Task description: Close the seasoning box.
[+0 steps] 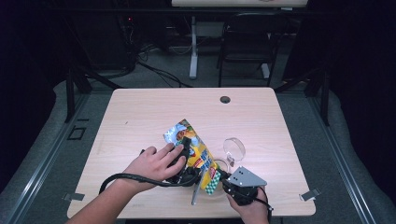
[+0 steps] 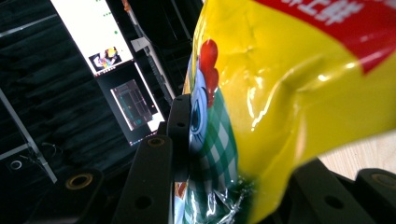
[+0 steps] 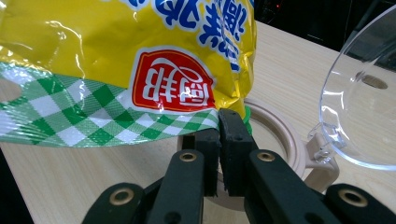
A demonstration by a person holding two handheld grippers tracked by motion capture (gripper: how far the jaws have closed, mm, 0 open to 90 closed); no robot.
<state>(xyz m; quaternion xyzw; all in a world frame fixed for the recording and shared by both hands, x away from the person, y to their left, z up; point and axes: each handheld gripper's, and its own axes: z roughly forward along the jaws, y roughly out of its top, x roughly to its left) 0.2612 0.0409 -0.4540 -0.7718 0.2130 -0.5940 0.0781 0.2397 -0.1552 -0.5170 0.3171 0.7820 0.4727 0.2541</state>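
Yellow foil, printed with a cartoon rooster, a red logo and a green-checked edge, made up the seasoning bag [image 1: 194, 149] that lay slanted at the near middle of the wooden table [image 1: 140, 116], directly above a round beige container [image 3: 280, 140] whose clear hinged lid [image 1: 234, 149] stood open to its right. The left gripper [image 1: 187, 156], under the person's left hand [image 1: 154, 163], had its jaws clamped across the bag's body, the foil creased between them. The right gripper [image 3: 219, 140] had its jaws pinched tight on the bag's checked bottom corner, just over the container's rim.
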